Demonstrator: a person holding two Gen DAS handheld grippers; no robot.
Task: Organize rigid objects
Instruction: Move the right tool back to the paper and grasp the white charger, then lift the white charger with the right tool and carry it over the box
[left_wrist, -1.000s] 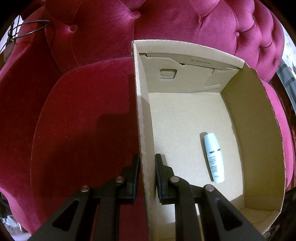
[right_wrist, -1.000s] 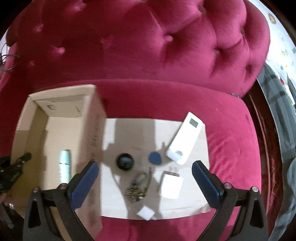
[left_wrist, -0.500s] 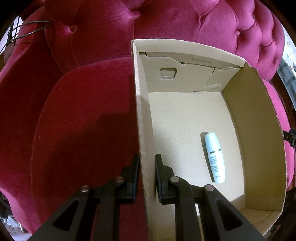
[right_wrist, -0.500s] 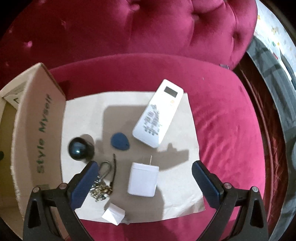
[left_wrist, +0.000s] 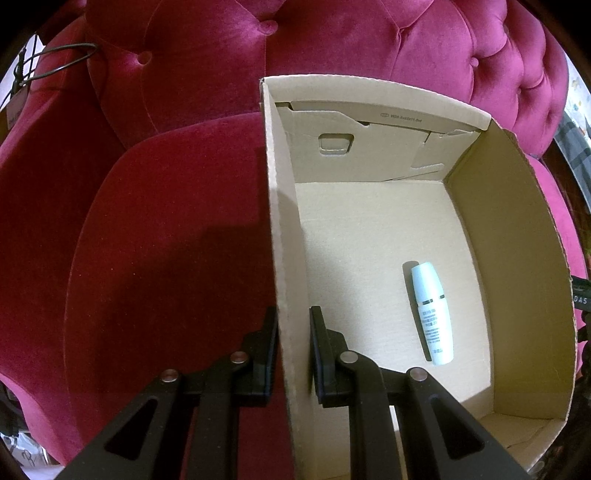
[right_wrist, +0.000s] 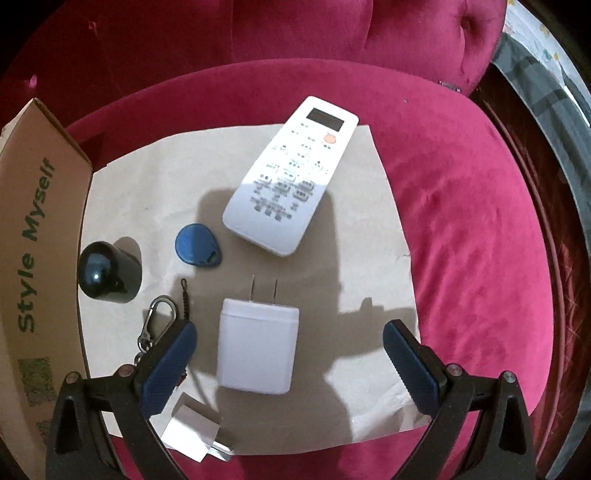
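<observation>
My left gripper (left_wrist: 292, 321) is shut on the left wall of the open cardboard box (left_wrist: 284, 258), one finger outside, one inside. A pale bottle (left_wrist: 432, 314) lies on the box floor. In the right wrist view my right gripper (right_wrist: 290, 334) stands open above a white plug charger (right_wrist: 256, 349), which lies between the blue pads without touching them. On the brown paper sheet (right_wrist: 155, 184) also lie a white remote (right_wrist: 291, 181), a blue key fob (right_wrist: 198, 244), a black cylinder (right_wrist: 105, 273), a carabiner with keys (right_wrist: 155, 325) and a small white adapter (right_wrist: 195, 439).
Everything rests on a crimson velvet sofa (right_wrist: 461, 240) with a tufted back (left_wrist: 332, 44). The box's printed outer wall (right_wrist: 33, 240) borders the paper on the left. A wire loop (left_wrist: 59, 62) hangs at the upper left of the left wrist view.
My right gripper has come down and moved right, away from the box, so the charger now lies between its open fingers. The left gripper and box have not moved.
</observation>
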